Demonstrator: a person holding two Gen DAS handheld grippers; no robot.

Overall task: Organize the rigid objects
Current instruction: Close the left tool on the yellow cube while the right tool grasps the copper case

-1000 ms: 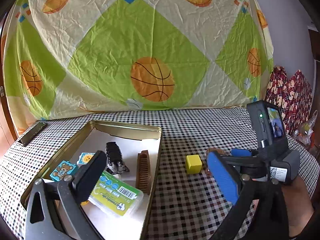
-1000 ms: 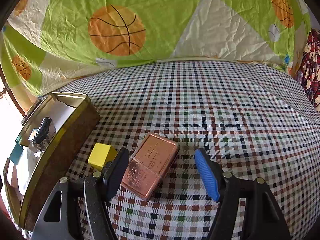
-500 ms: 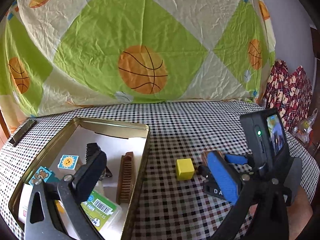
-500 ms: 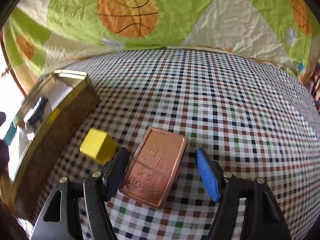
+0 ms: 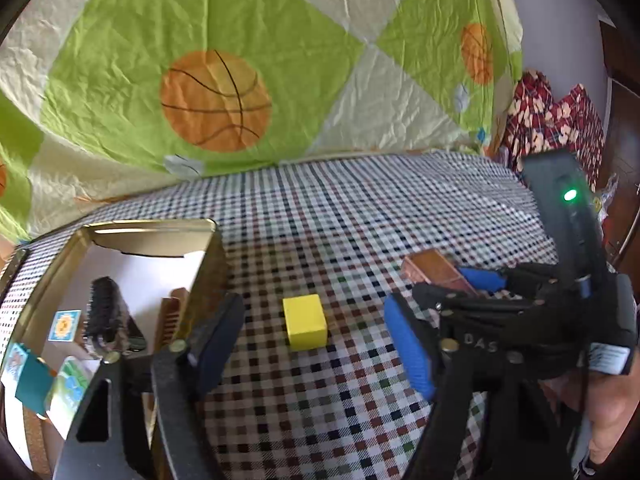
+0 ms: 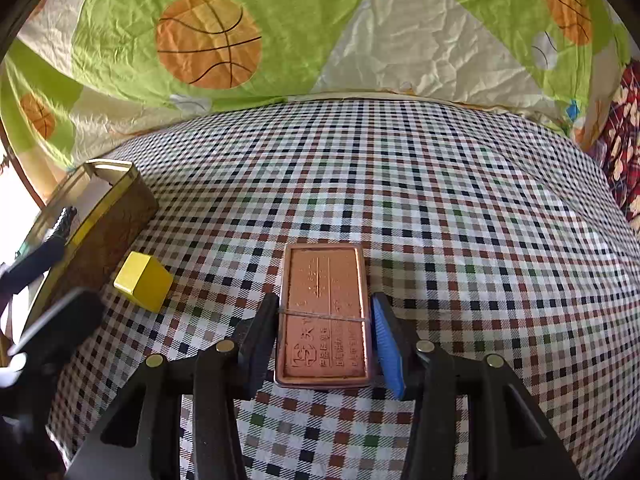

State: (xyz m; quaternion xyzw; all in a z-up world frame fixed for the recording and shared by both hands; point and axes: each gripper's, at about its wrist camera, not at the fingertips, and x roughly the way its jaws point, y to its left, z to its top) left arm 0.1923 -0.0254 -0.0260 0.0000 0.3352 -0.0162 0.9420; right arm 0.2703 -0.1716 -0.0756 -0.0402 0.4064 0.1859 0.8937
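1. Two grippers work over a checked surface (image 6: 400,184).
2. The right gripper (image 6: 325,330) has just been closing; its fingers (image 6: 260,332) now press both long sides of a flat copper-coloured tin (image 6: 324,312), which lies on the cloth.
3. The left gripper (image 5: 312,344) has just been closing; its fingers (image 5: 408,348) stand apart, with a yellow block (image 5: 305,322) on the cloth between and beyond them, untouched.
4. The yellow block lies just beside a gold tray (image 5: 208,264), apart from the tin.
5. The tray holds a black brush (image 5: 102,312), a brown comb (image 5: 170,312) and small picture blocks (image 5: 64,324).
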